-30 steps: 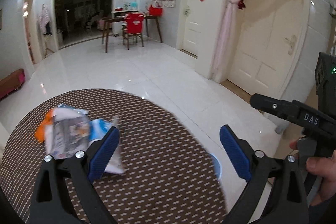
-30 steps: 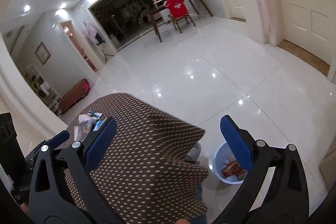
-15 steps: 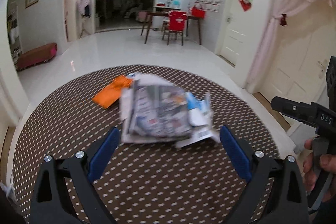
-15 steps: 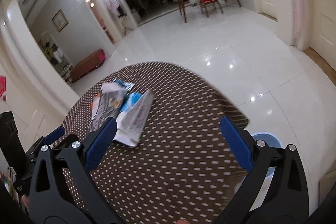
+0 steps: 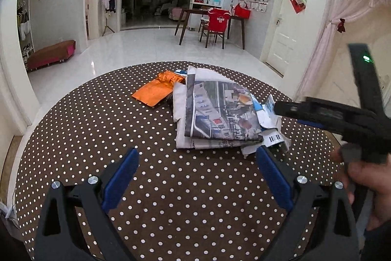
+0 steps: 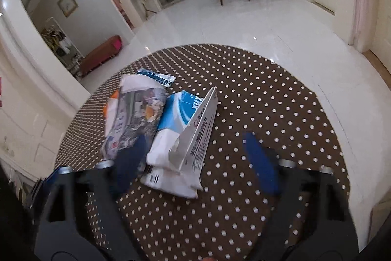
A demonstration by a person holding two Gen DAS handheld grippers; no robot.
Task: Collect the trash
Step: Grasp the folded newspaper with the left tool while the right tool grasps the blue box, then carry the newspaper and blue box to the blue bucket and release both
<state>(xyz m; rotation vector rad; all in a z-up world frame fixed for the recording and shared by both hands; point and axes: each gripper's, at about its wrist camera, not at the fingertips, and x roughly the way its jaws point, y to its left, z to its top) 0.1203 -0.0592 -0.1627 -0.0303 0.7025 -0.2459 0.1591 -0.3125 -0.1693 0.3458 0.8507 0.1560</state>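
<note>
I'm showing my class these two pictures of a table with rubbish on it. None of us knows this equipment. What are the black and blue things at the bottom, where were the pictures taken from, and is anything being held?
No robot arm is here: a person carries a hand-held gripper in each hand, with a wide-angle camera on each looking forward along its two blue-padded fingers. One picture is from the left gripper, the other from the right gripper, which has just been closing.

In the left view the right gripper also shows at the side, with the person's hand around its handle.

On the round table with a dotted cloth lies the trash: a folded newspaper, an orange wrapper and a torn blue and white carton.

Nothing is held yet. Both grippers are open; the carton lies partly between the right one's fingers.
</note>
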